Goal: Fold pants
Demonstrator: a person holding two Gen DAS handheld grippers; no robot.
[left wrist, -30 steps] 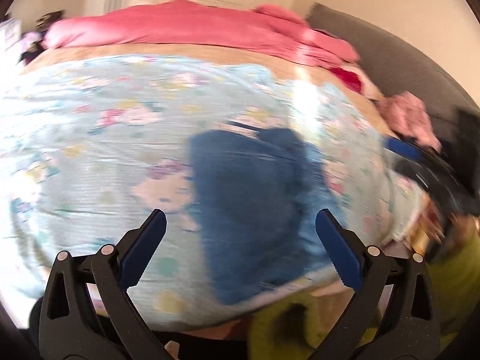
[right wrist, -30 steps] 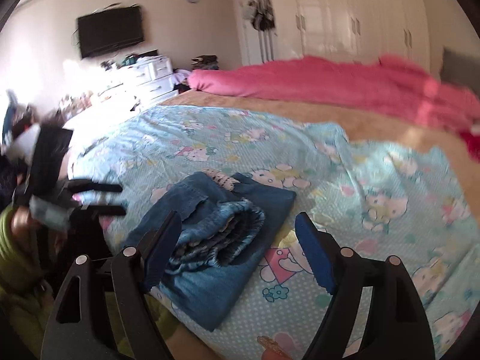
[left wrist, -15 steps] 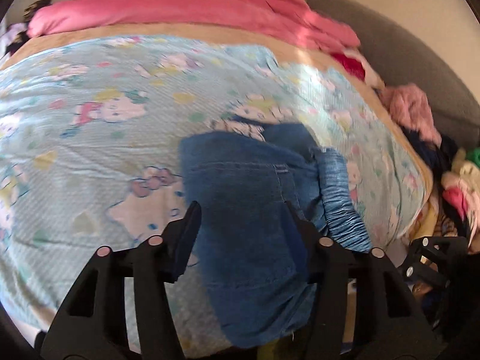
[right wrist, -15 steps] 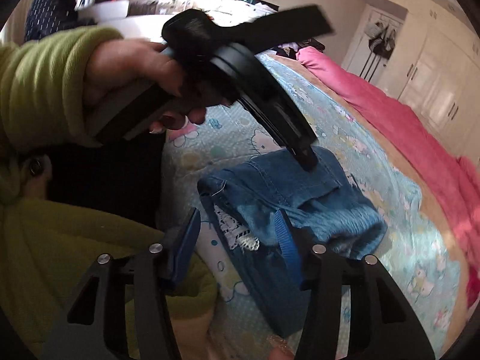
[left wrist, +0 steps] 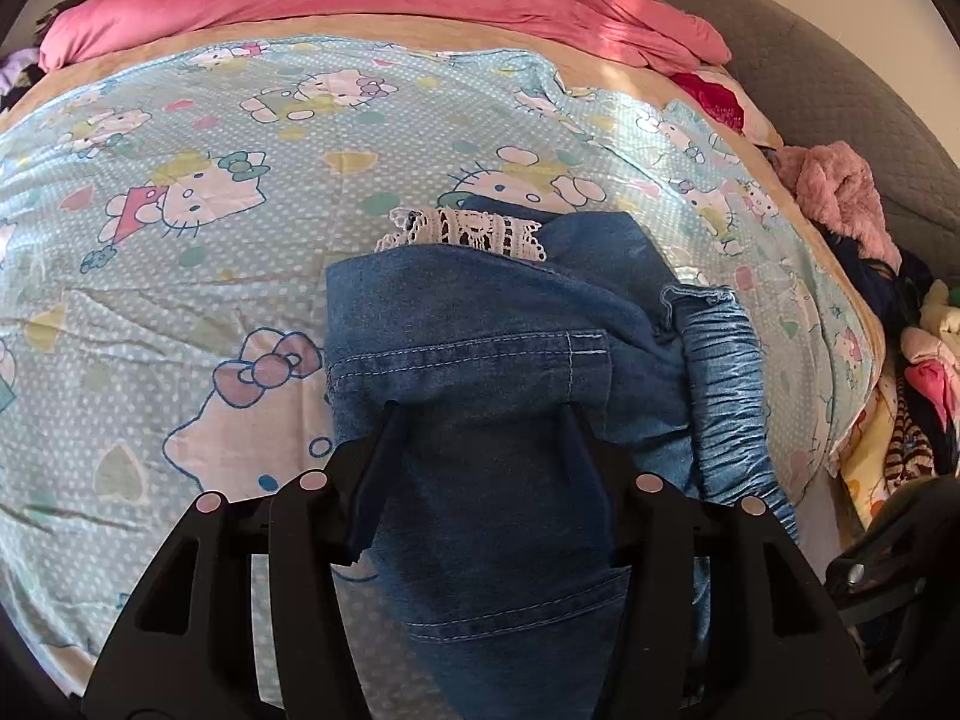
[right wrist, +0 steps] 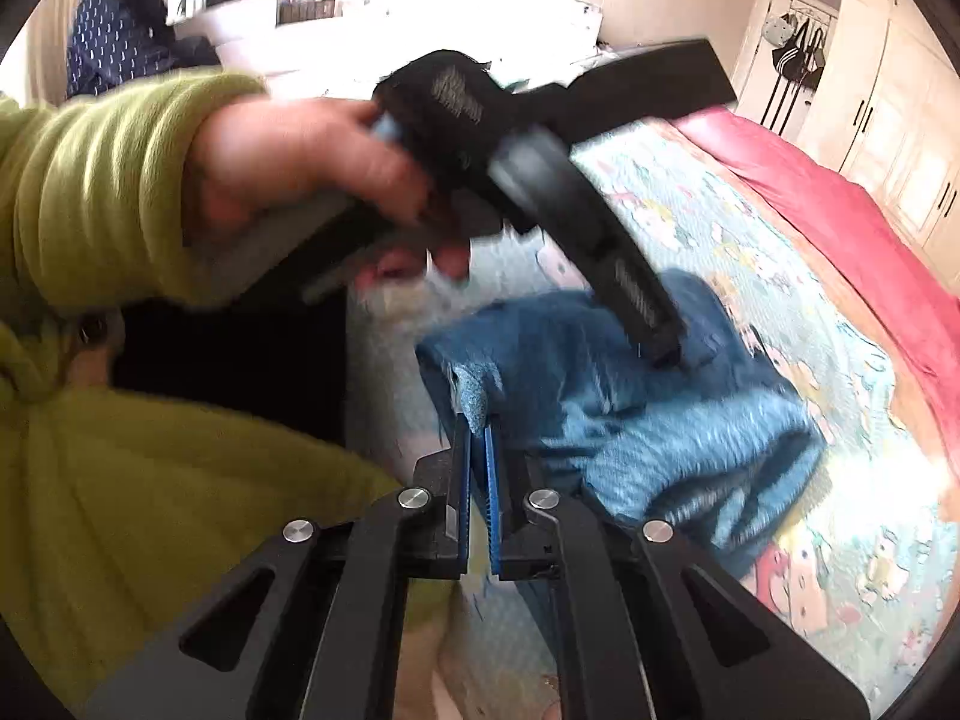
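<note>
Pinching the folded denim pants [right wrist: 600, 396] at a corner, right gripper [right wrist: 477, 420]; left gripper [left wrist: 480, 414] gapes at six o'clock; tidying remains.

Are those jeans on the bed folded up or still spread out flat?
Folded. The jeans lie as a compact stack of layers on the cartoon bedsheet, lace trim peeking from underneath, the gathered waistband doubled along one side.

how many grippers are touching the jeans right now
2. The right gripper is shut on a corner of the jeans at the near edge of the bed; the left gripper presses down, part-open, on top of the folded pile.
</note>
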